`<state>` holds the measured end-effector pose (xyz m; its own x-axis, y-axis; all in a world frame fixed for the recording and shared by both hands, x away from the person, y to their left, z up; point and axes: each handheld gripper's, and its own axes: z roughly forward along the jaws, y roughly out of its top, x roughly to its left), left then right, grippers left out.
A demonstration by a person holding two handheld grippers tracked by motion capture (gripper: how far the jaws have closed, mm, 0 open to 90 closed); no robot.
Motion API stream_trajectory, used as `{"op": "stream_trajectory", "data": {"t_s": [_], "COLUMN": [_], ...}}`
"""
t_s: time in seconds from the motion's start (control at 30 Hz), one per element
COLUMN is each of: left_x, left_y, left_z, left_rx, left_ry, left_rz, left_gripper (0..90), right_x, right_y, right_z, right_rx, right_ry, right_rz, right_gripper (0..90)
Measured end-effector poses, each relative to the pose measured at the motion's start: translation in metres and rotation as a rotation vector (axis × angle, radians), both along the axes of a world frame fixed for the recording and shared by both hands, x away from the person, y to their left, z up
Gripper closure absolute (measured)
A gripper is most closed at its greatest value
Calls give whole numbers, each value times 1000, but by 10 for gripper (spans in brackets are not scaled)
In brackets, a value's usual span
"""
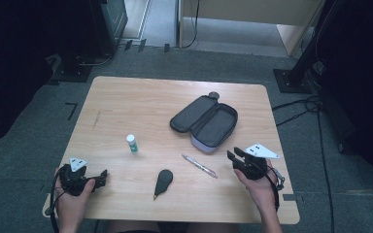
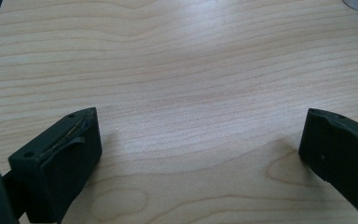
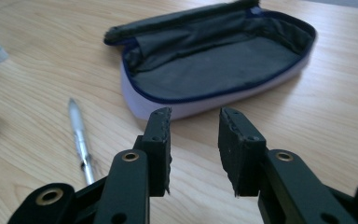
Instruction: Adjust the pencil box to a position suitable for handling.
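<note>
the case [image 1: 205, 122] lies open near the table's [image 1: 126, 97] right edge, just beyond the right gripper [image 1: 234, 156], whose jaws grasp nothing; the left gripper [image 1: 103, 175], at the near left corner, gapes too.

No legible text, labels (glue stick [image 1: 132, 143] blurred)

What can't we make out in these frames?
- Small white tube: label print too small in the high view; cut by the left edge in the right gripper view.
- Dark flat tool: too small and dark to identify from above.
- Open pencil case: the inside under its folded lining is hidden in the right gripper view.
- Pen: lower end hidden behind the right gripper.
</note>
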<state>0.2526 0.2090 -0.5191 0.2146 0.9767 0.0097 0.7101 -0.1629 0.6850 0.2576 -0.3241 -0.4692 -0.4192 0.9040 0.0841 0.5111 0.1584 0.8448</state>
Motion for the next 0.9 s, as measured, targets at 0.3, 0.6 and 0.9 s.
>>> {"op": "stream_trajectory", "data": {"t_s": [0.3,0.6,0.9], "left_x": [0,0,0], "left_y": [0,0,0], "left_z": [0,0,0], "left_rx": [0,0,0], "left_ry": [-1,0,0], "left_rz": [0,0,0], "left_gripper": [0,0,0], "right_x": [19,39,54], "right_y": [27,45,57], "right_z": [1,-3,-10], "right_rx": [3,-33,-51], "right_ry": [2,19,52], "right_rz": [96,135,164], "right_gripper": [673,667,661]}}
